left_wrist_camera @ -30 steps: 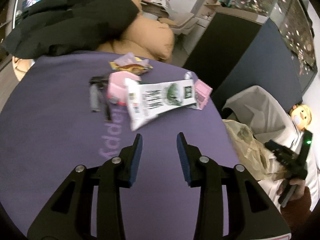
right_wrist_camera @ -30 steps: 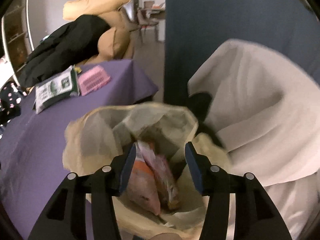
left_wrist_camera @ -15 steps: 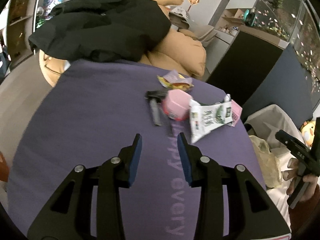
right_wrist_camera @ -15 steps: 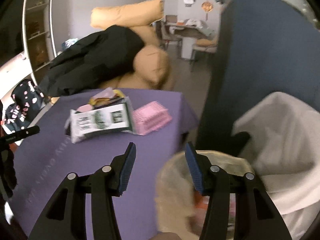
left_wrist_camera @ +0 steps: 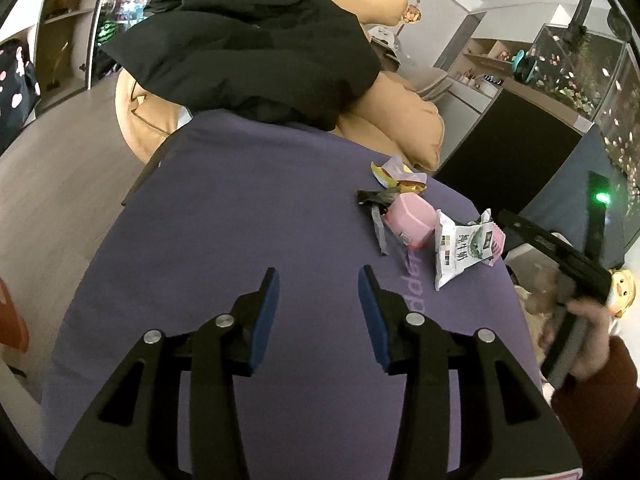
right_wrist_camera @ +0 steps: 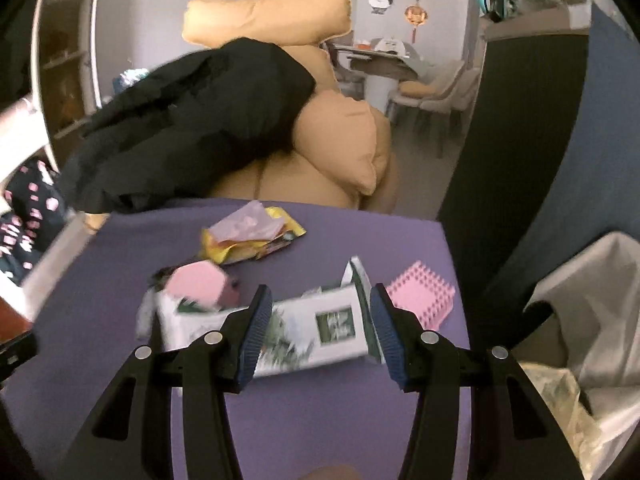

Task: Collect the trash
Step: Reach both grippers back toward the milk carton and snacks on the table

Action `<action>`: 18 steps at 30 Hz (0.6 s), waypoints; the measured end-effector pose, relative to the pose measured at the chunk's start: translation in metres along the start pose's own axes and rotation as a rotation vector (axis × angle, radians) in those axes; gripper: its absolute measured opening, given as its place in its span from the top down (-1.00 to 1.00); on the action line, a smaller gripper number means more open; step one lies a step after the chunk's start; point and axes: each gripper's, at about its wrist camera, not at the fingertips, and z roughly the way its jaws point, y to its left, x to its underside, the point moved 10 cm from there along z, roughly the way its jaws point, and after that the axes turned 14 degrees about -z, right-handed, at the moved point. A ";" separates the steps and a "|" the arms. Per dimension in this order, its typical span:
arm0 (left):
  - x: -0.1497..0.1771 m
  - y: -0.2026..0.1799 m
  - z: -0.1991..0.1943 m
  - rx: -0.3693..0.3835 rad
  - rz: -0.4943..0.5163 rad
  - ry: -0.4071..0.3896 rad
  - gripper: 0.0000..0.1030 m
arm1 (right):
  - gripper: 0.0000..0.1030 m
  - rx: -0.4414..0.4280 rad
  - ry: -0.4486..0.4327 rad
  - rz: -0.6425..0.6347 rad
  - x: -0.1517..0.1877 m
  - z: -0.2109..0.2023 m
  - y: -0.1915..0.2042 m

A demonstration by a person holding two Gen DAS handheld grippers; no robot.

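On the purple tablecloth [left_wrist_camera: 240, 220] lies a cluster of trash: a white and green pouch [left_wrist_camera: 462, 246], a pink box [left_wrist_camera: 412, 220], a black strip [left_wrist_camera: 376, 204] and yellow-pink wrappers [left_wrist_camera: 400, 176]. My left gripper [left_wrist_camera: 318, 280] hovers over bare cloth, left of the cluster. Its jaws are opening and nothing is between them. My right gripper [right_wrist_camera: 320, 300] stands open just above the pouch [right_wrist_camera: 316, 326], with its pads clear of it. The pink box [right_wrist_camera: 198, 286] is to its left, a pink ridged pad [right_wrist_camera: 422, 300] to its right and the wrappers [right_wrist_camera: 248, 238] behind.
A beige trash bag [right_wrist_camera: 560, 396] hangs off the table's right edge beside a white sheet [right_wrist_camera: 592, 280]. A black jacket [left_wrist_camera: 248, 52] lies on tan cushions [right_wrist_camera: 340, 140] behind the table. A dark blue panel [right_wrist_camera: 560, 140] stands to the right. Wood floor [left_wrist_camera: 60, 160] lies to the left.
My right gripper has swung left from over the trash bag to over the pouch on the table. My left gripper has drawn back leftward from the trash, and its jaws stand slightly wider.
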 end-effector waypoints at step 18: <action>0.001 -0.045 0.024 0.135 0.097 0.043 0.22 | 0.06 -0.032 0.097 0.073 0.096 -0.011 -0.048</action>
